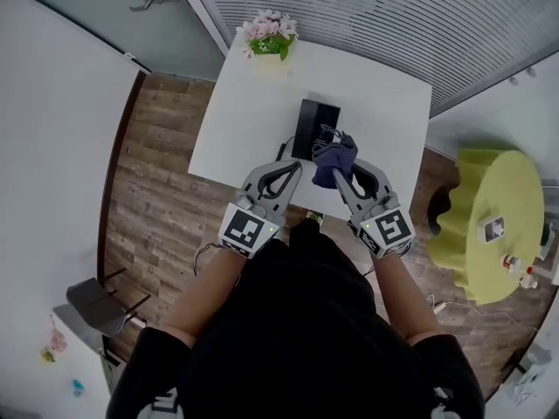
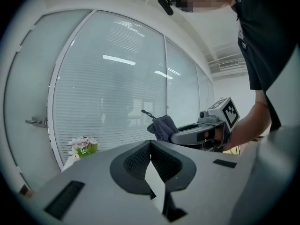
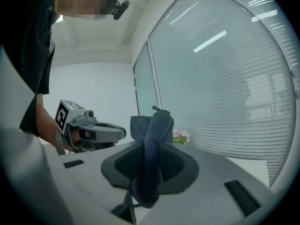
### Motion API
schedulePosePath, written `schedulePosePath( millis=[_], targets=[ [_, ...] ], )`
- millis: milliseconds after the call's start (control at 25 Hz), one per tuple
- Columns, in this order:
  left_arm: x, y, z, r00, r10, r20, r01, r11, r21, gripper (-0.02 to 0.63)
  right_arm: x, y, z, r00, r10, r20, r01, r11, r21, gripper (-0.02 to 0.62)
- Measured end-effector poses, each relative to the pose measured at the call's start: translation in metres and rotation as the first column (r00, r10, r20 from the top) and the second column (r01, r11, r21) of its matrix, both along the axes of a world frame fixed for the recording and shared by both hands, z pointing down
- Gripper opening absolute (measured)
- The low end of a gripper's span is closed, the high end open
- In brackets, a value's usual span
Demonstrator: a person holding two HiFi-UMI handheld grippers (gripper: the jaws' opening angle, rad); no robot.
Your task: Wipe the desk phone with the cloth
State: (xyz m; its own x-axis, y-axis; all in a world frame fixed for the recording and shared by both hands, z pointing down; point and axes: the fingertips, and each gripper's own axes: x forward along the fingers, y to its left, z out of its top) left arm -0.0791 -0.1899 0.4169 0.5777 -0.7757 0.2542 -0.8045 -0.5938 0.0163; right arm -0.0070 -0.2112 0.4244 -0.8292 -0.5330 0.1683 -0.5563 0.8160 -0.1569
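A black desk phone (image 1: pixel 313 126) stands in the middle of the white table (image 1: pixel 244 112); only the head view shows it. My right gripper (image 1: pixel 342 166) hovers at the phone's near right corner, shut on a dark blue cloth (image 1: pixel 334 157) that bunches up over its fingertips. In the right gripper view the cloth (image 3: pixel 159 123) runs up between the jaws of the right gripper (image 3: pixel 152 146), which tilt up toward the blinds. My left gripper (image 1: pixel 293 166) hangs just left of it, near the phone's front edge. Its tips (image 2: pixel 150 143) meet with nothing between them.
A pot of pink flowers (image 1: pixel 268 35) sits at the table's far edge. A yellow-green round table (image 1: pixel 489 234) with small items stands to the right, and a grey chair (image 1: pixel 96 304) at lower left. A glass wall with blinds (image 1: pixel 393 16) runs behind the table.
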Motion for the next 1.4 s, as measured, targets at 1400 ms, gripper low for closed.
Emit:
schedulePosePath(
  millis=[1400],
  targets=[
    [-0.014, -0.145, 0.155, 0.999, 0.049, 0.013, -0.045, 0.975, -0.216, 0.011, -0.043, -0.166, 0.214, 0.876, 0.083, -0.475, -0.181, 0.970, -0.165, 0.097]
  ],
)
